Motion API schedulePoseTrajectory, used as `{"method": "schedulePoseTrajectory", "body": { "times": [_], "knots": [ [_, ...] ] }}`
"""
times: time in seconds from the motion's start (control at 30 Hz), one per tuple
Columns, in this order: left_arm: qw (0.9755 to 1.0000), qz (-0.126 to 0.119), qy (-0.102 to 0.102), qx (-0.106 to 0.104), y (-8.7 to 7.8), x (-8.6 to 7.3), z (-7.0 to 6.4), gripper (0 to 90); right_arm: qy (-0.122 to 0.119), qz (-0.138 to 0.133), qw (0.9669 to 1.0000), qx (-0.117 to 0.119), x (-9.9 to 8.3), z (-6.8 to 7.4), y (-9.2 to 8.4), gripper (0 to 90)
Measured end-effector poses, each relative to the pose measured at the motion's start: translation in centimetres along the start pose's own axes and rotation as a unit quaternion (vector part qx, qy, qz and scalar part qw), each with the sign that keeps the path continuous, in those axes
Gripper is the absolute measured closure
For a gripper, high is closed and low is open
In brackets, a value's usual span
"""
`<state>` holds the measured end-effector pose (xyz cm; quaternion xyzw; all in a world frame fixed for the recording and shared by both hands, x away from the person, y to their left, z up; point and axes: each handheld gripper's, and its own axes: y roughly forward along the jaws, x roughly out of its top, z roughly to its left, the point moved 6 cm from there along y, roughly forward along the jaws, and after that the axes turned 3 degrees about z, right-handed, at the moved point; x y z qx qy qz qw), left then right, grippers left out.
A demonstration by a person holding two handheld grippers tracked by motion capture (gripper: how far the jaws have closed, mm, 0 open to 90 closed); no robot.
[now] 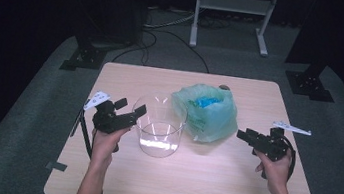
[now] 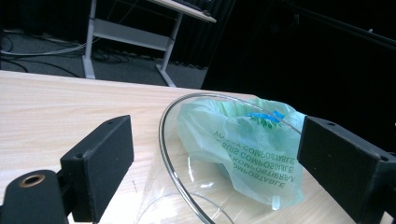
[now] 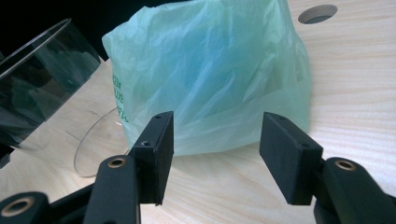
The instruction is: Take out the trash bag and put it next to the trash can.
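Observation:
A clear glass container (image 1: 158,125) stands upright at the middle of the wooden table (image 1: 229,185). Right behind it lies a pale green compostable bag (image 1: 206,111) with something blue showing at its mouth. My left gripper (image 1: 132,107) is at the container's left rim, open. In the left gripper view the glass rim (image 2: 173,163) runs between the wide-apart jaws of the left gripper (image 2: 217,144) without touching either. My right gripper (image 1: 245,133) hovers to the right of the bag, open and pointed at it. In the right gripper view the bag (image 3: 210,70) sits just past the right gripper (image 3: 218,128), apart from its jaws.
A round hole (image 3: 317,13) pierces the tabletop behind the bag. Beyond the table stand a white metal frame (image 1: 232,4) and two black stand bases (image 1: 84,58) (image 1: 310,85) on grey carpet, with cables. Bare wood stretches along the table's near side.

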<state>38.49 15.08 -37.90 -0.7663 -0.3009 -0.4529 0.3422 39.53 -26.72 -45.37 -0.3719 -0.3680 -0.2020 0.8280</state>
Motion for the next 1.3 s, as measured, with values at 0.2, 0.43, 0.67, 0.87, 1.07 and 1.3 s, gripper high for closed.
{"method": "schedulePoseTrajectory", "body": {
  "times": [0.2,0.43,0.67,0.87,1.07,1.3],
  "knots": [
    [1.0000,0.000,0.000,0.000,0.0,0.0,0.0,9.7,-0.001,0.000,1.0000,0.000,-0.5,0.0,-0.1,44.1],
    [1.0000,0.001,0.000,0.001,0.0,0.0,0.0,9.7,-0.005,-0.005,1.0000,-0.003,-1.0,0.1,-0.4,43.7],
    [1.0000,-0.001,0.000,0.000,0.0,0.0,0.0,9.7,-0.006,-0.007,0.9999,-0.007,-1.6,0.0,-0.7,43.2],
    [1.0000,0.000,0.000,0.000,0.0,0.0,0.0,9.7,-0.006,-0.011,0.9999,-0.008,-2.0,0.0,-1.0,43.2],
    [1.0000,0.000,0.002,-0.001,0.0,0.0,-0.1,9.7,-0.013,-0.020,0.9996,-0.014,-2.2,0.3,-1.5,42.5],
    [1.0000,-0.001,0.004,0.000,-0.1,0.1,0.0,9.7,-0.016,-0.029,0.9993,-0.020,-2.9,0.4,-1.9,41.9]
  ]
}}
